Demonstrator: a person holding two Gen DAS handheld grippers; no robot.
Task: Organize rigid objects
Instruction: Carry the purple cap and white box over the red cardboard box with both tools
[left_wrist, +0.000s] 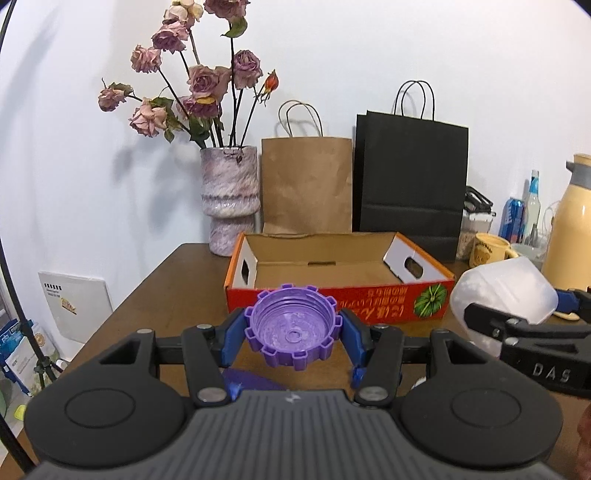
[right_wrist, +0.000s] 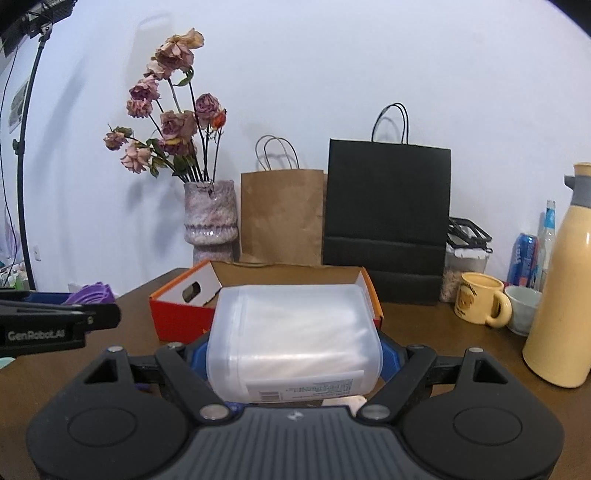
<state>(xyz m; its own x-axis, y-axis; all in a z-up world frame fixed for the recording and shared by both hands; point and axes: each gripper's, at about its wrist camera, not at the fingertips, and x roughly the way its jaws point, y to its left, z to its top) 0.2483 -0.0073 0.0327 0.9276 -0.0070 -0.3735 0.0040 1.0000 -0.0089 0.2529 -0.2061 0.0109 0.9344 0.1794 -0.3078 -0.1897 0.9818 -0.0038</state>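
Observation:
My left gripper (left_wrist: 293, 334) is shut on a purple notched cap (left_wrist: 293, 328), held above the brown table in front of the open red cardboard box (left_wrist: 332, 299). My right gripper (right_wrist: 293, 354) is shut on a translucent white plastic container (right_wrist: 293, 339), held just before the same box (right_wrist: 177, 314). The container (left_wrist: 502, 299) and the right gripper also show at the right of the left wrist view. The cap (right_wrist: 90, 293) shows at the left of the right wrist view. The box interior looks empty.
Behind the box stand a vase of dried roses (left_wrist: 229, 199), a brown paper bag (left_wrist: 306, 184) and a black paper bag (left_wrist: 410, 184). At the right are a yellow mug (right_wrist: 480, 304), a small bowl (right_wrist: 522, 308), a cream thermos (right_wrist: 563, 280), a can and bottles. A purple piece (left_wrist: 251, 380) lies under the left gripper.

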